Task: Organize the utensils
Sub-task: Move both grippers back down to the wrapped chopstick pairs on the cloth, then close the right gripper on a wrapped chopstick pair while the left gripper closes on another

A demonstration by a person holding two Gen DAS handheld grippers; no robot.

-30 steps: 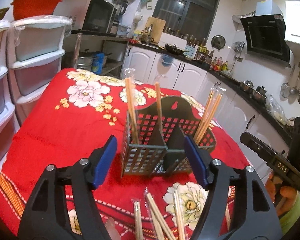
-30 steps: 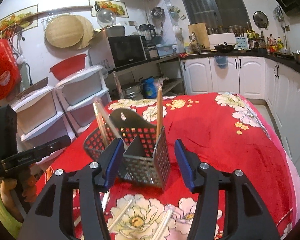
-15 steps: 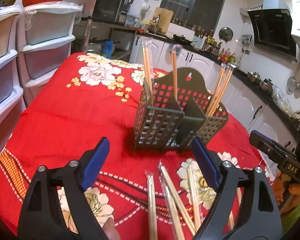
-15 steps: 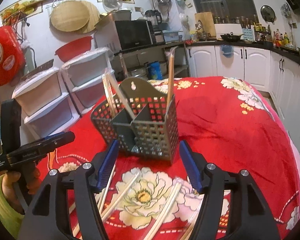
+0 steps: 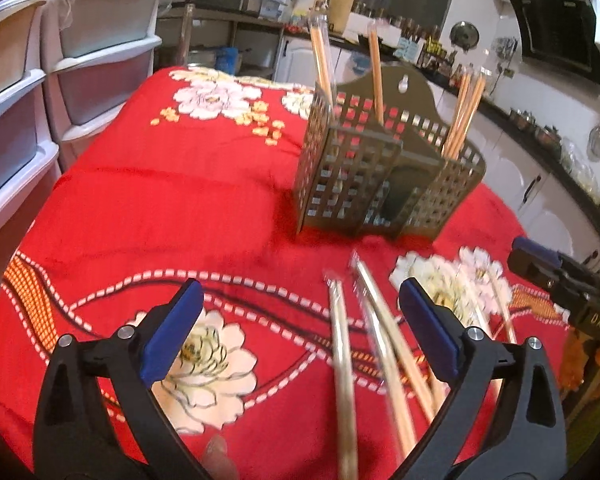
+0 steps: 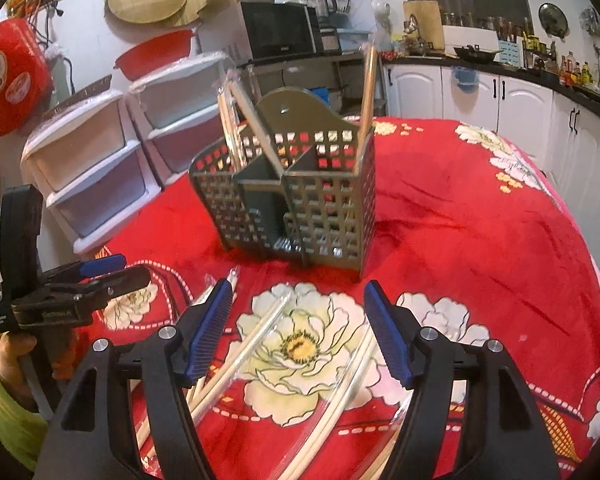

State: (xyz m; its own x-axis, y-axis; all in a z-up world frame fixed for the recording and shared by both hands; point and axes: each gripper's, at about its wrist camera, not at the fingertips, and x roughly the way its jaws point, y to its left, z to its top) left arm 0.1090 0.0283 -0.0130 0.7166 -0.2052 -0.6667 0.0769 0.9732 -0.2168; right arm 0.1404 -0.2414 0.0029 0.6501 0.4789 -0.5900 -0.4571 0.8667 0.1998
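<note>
Hovering tools: both grippers hang low over the table, angled down, nothing gripped.
Left gripper (image 5: 300,318): jaws spread wide and just been opening; blue pads clear of everything; wrapped chopsticks lie on the cloth below the gap, toward the right-hand pad, not pinched.
Right gripper (image 6: 296,326): jaws partly apart, also just been opening; nothing held; a white flower print and loose sticks show under the gap.
Loose chopsticks (image 5: 342,344): several in clear sleeves, lying flat on the cloth between the grippers and the caddy, fanned out, blurred in the left wrist view; exact count cannot tell.
Same sticks, right view (image 6: 256,334): pale sticks running diagonally under the left-hand pad, more near the right-hand pad.
Tablecloth (image 5: 160,200): red with white flowers, covers the table.
Utensil caddy (image 5: 380,176): grey-green perforated holder, upright on the cloth past the loose sticks, divided into compartments, tall back plate with hanging hole.
Stored chopsticks (image 5: 322,62): standing in the caddy, one pair at the left side, one stick nearer the middle, a bundle (image 5: 462,114) leaning at the right side.
Person's hand (image 6: 10,354): holds the other tool at left edge, green sleeve.
Drawers (image 6: 96,160): white plastic units beyond the table.
Cabinets (image 6: 500,96): white, far wall.
</note>
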